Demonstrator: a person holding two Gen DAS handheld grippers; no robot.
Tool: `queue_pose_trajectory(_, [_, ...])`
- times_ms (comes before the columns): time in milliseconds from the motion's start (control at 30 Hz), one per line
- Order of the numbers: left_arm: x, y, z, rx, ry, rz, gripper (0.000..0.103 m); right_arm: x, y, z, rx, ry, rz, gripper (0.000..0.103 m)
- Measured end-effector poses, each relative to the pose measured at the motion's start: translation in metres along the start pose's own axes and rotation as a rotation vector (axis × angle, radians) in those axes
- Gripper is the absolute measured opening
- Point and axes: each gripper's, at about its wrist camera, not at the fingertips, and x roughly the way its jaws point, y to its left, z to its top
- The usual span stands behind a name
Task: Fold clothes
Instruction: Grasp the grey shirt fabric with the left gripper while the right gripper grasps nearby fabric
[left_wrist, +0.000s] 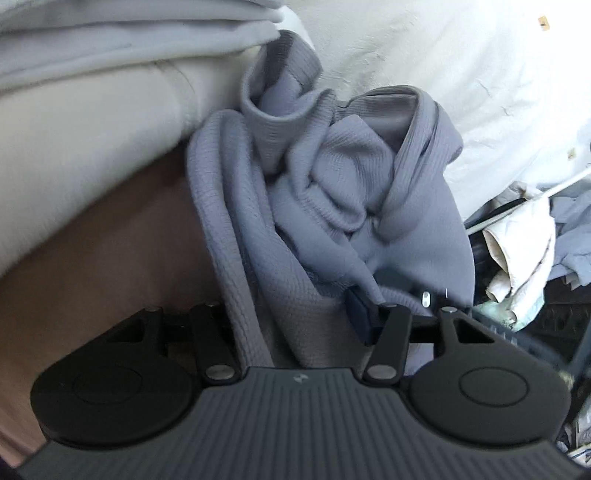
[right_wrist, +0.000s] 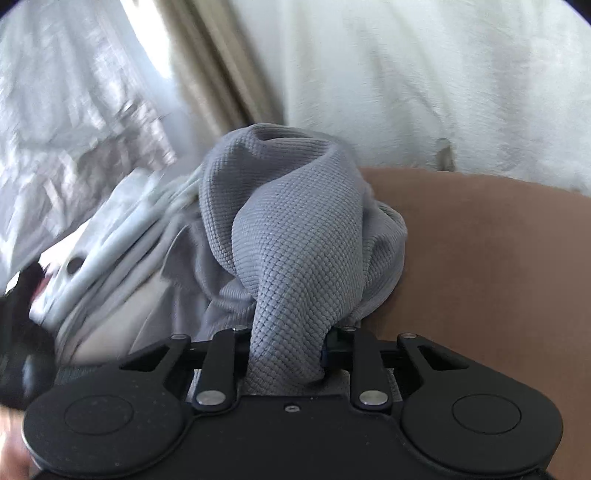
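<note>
A white wall stands behind the brown surface (left_wrist: 92, 266), where the left claw (left_wrist: 295, 314) pinches the bunched grey garment (left_wrist: 325, 177). The right claw (right_wrist: 286, 343) pinches it too. Pull both corners apart evenly to smooth it flat.

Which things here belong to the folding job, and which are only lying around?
Part of the job:
- grey garment, bunched
- left gripper, jaws shut on it
- right gripper, jaws shut on it

Lying about:
- folded pale cloth
- white sheet
- brown surface
- clutter of cloths
</note>
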Motion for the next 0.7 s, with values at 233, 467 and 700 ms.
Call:
queue_pose_trajectory(233, [-0.007,-0.041,-0.017,0.054,-0.001,-0.071,0.044,-0.038,0.005,-0.012,-0.011,-0.003,0.012,0.026])
queue_pose_trajectory(467, [-0.017,-0.087,-0.053,0.109,0.087,-0.158,0.044,-0.104,-0.02,-0.036,0.051,-0.042,0.044,0.026])
queue_pose_trajectory(700, [-0.055,-0.16,-0.111,0.358,0.132,-0.044,0.044,-0.156,-0.026,-0.096,0.009,-0.022,0.048,0.025])
